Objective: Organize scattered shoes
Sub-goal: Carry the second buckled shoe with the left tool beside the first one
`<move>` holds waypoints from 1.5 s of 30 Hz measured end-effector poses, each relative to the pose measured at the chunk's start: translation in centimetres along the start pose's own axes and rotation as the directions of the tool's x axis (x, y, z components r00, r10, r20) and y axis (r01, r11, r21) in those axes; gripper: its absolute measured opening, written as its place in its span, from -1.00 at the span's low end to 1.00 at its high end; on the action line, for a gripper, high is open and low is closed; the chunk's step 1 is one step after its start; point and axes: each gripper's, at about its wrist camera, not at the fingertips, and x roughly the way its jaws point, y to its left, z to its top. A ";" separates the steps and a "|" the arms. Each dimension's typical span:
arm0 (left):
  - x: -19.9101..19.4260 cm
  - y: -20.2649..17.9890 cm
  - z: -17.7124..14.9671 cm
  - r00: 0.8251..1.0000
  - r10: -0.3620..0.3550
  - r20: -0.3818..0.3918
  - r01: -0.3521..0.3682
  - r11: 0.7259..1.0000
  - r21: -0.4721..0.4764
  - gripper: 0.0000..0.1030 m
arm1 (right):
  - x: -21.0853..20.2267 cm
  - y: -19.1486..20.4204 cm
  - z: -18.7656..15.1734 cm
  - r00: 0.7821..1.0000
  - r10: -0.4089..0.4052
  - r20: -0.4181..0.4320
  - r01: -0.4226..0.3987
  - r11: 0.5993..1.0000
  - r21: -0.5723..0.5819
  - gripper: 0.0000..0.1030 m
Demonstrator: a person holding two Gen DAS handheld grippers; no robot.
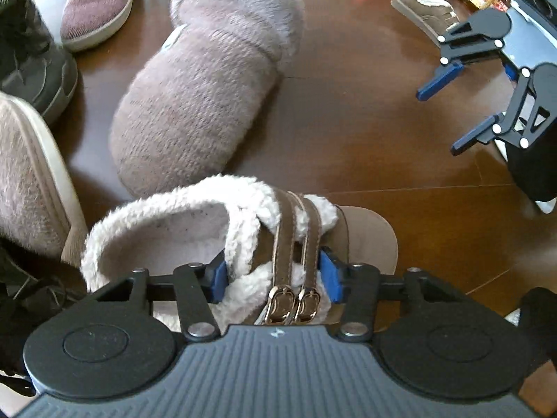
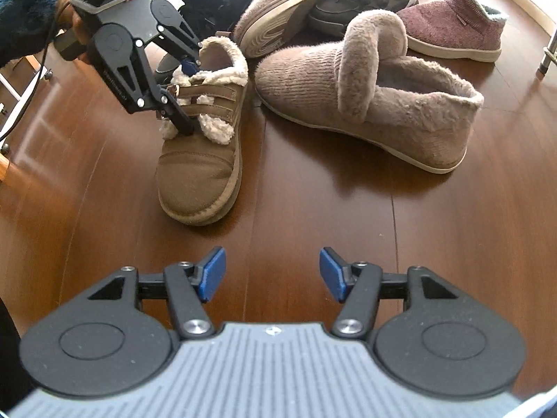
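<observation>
Left gripper (image 1: 273, 275) astride the strapped brown shoe (image 2: 200, 160), blue pads against the fleece on either side of the straps.

Right gripper (image 2: 273, 275) hangs over bare floor (image 2: 313, 209) in front of that shoe, jaws apart, nothing between them. Shoe stands upright on its sole, toe toward the right gripper, just beside the big knitted slipper (image 2: 365, 104); more shoes piled behind. Judgement: left jaws look clamped on the strap section, but fleece is soft and will give. For a clean lift, bite deep enough to catch the straps and upper, not fluff alone; raise straight, keep the sole level, clear the slipper before carrying off. A matching shoe (image 1: 423, 5) lies far off.
</observation>
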 end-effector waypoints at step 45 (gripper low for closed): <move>9.7 -17.4 26.1 0.995 0.038 -0.091 -0.003 0.934 0.356 0.02 | -11.8 -17.7 -19.6 0.979 -0.182 0.093 0.141 0.932 0.333 0.04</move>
